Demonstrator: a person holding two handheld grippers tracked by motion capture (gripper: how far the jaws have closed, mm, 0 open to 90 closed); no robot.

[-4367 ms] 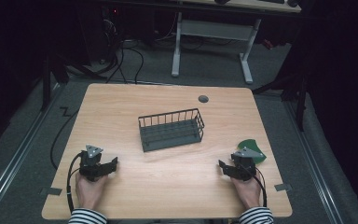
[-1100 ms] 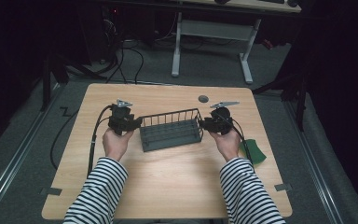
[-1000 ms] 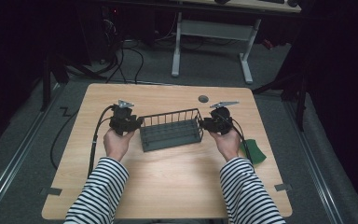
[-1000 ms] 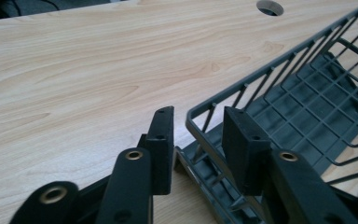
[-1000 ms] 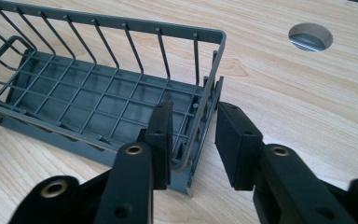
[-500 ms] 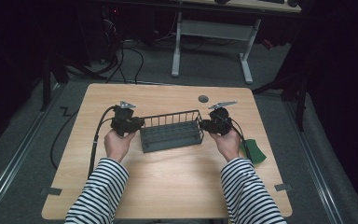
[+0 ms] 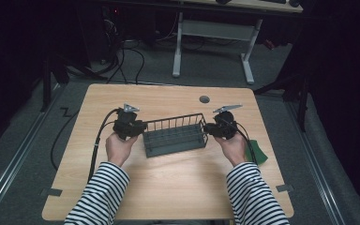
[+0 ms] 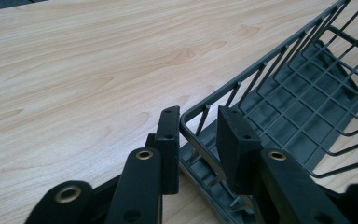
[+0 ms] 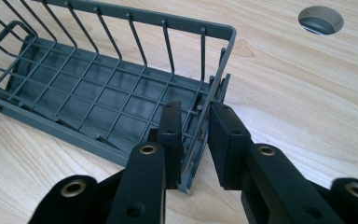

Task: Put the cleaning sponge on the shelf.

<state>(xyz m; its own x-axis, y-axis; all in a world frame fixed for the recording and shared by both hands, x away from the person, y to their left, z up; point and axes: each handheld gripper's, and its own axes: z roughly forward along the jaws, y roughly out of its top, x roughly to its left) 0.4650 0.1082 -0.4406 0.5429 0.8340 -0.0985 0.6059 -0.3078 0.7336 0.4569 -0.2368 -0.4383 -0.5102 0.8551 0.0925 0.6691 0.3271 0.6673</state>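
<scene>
Wire basket (image 7: 174, 137) lying lengthwise left to right, left claw (image 7: 140, 127) and right claw (image 7: 206, 128) each clamped on an end wall.

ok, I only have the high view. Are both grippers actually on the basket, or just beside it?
Observer: In the left gripper view, the left gripper straddles one end wall of the basket, one jaw outside and one inside. Its jaws have just been closing.
Operator: And the right one?
Observer: In the right gripper view, the right gripper clamps the opposite end wall between its pads.
Operator: Anything inside the basket?
Observer: No. Up close, its grid floor is bare.
</scene>
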